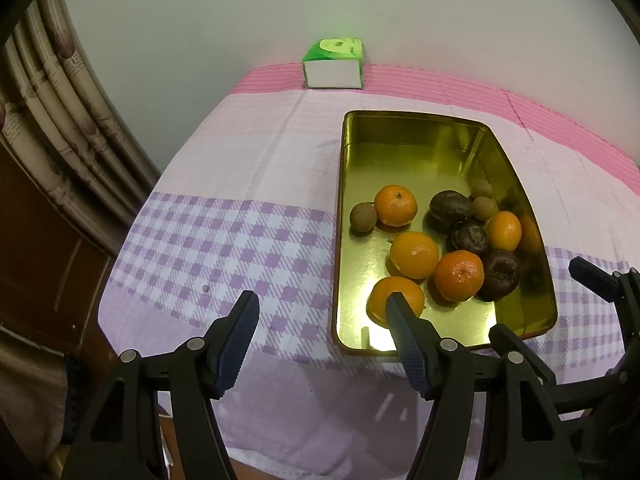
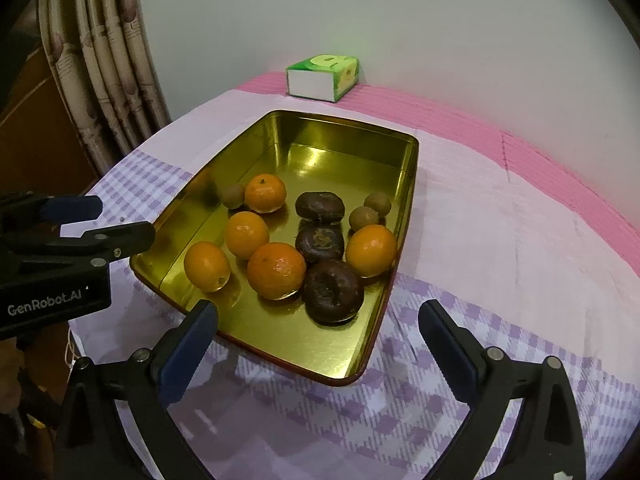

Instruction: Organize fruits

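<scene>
A gold metal tray (image 1: 432, 128) (image 2: 280, 360) sits on the checked cloth and holds several oranges (image 1: 414, 254) (image 2: 276, 270), three dark purple fruits (image 1: 498, 274) (image 2: 332, 292) and three small brown fruits (image 1: 363, 218) (image 2: 363, 218). My left gripper (image 1: 320, 308) is open and empty, just in front of the tray's near left corner. My right gripper (image 2: 318, 316) is open and empty, above the tray's near edge. The left gripper also shows in the right wrist view (image 2: 100, 220), and the right gripper's finger (image 1: 592, 276) in the left wrist view.
A green and white tissue pack (image 1: 334, 66) (image 2: 322, 78) lies at the table's far edge against the wall. A curtain (image 1: 60, 120) (image 2: 100, 72) hangs at the left. The table's left edge drops off near a wooden cabinet (image 1: 36, 240).
</scene>
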`<action>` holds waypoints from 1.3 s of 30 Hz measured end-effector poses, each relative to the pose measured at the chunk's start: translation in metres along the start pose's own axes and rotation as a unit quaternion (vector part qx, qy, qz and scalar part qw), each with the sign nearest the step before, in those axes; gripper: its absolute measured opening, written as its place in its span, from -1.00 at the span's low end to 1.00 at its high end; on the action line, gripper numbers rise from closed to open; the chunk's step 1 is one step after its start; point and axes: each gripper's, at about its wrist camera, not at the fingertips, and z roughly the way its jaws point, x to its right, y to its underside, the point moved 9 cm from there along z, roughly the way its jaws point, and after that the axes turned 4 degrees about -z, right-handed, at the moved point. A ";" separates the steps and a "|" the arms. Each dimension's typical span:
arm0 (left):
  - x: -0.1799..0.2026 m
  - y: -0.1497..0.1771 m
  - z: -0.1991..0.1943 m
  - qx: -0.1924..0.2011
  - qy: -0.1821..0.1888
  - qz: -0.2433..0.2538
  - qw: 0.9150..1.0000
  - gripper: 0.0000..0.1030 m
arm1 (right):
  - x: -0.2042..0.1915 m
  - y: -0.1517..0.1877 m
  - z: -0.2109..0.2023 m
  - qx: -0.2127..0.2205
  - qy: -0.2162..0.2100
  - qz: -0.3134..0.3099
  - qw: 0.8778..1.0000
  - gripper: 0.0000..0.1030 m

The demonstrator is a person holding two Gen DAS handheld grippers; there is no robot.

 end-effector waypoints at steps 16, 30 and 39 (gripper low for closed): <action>0.000 0.000 0.001 0.000 0.000 0.000 1.000 0.29 | 0.005 -0.001 0.000 -0.002 0.005 0.005 1.000 0.94; 0.000 0.001 0.001 0.000 0.000 0.001 1.000 0.29 | 0.005 0.002 0.002 -0.005 0.009 0.009 1.000 0.94; 0.000 0.001 0.001 0.000 0.000 0.001 1.000 0.29 | 0.005 0.006 0.005 -0.011 0.007 0.012 1.000 0.94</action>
